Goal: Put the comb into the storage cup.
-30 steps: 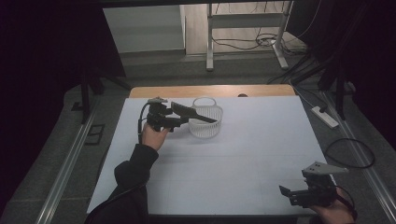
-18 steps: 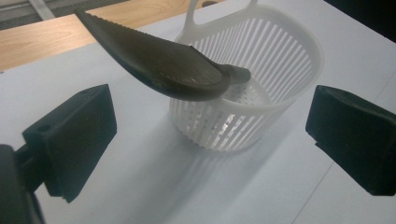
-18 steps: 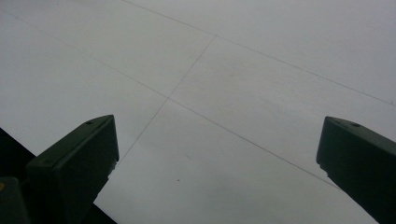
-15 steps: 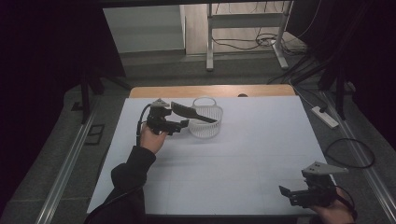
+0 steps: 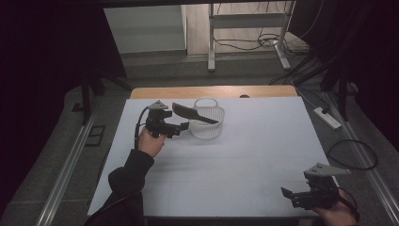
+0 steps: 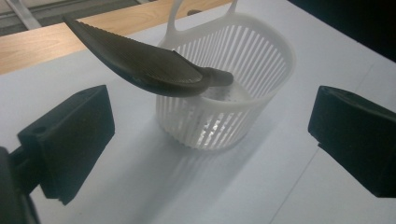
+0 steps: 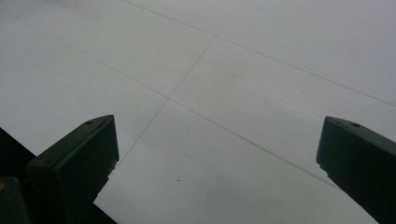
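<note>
On the white table (image 5: 244,155): one basket (image 5: 208,123), one brush (image 5: 193,113), two spread grippers.

black tool (image 5: 181,126), dark sleeve (image 5: 127,172).

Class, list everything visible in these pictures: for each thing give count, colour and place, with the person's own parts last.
Basket: one, white, slatted, far left-centre of the table.
Brush: one, black, resting across the basket's rim, handle end inside.
Table: one, white top with a wooden far edge.
Power strip: one, white, floor at right.
Metal frame: one, white, floor beyond the table.
Left gripper: one, black, open, beside the basket.
Right gripper: one, black, open, near right corner.
</note>
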Action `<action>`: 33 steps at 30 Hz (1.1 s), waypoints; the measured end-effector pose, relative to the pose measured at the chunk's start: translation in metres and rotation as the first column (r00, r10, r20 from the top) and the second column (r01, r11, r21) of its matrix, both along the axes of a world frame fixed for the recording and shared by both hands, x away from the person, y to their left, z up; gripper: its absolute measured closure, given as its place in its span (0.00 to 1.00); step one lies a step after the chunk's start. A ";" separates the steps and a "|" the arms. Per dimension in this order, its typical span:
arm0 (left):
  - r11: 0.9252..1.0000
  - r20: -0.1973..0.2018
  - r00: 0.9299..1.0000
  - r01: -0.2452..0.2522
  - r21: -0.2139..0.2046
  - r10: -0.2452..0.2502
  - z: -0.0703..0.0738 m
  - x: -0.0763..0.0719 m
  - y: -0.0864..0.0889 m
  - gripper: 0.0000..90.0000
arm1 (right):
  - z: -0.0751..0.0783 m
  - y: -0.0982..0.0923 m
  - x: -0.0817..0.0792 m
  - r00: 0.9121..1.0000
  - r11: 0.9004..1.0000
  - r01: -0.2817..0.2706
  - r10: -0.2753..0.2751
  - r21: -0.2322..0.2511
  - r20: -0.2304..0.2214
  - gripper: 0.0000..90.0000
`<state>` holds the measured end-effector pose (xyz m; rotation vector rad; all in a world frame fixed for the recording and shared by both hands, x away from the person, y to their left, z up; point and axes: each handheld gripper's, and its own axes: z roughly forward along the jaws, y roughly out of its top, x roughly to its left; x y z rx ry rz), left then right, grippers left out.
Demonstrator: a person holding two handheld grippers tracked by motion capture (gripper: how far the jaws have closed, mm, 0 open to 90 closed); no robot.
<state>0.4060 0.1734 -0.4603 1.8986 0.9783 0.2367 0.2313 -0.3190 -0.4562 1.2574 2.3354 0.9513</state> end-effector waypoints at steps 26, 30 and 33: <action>1.000 0.016 1.000 -0.022 0.004 0.022 -0.006 -0.017 0.004 0.00 | 0.000 0.001 0.000 1.000 1.000 -0.005 0.005 -0.001 0.004 0.00; 1.000 0.014 1.000 -0.023 0.005 0.023 -0.006 -0.020 0.005 0.00 | 0.000 0.001 0.000 1.000 1.000 -0.006 0.006 -0.002 0.006 0.00; 1.000 0.016 1.000 -0.021 -0.001 0.021 -0.005 -0.022 0.006 0.00 | 0.000 0.001 -0.001 1.000 1.000 -0.006 0.006 -0.003 0.006 0.00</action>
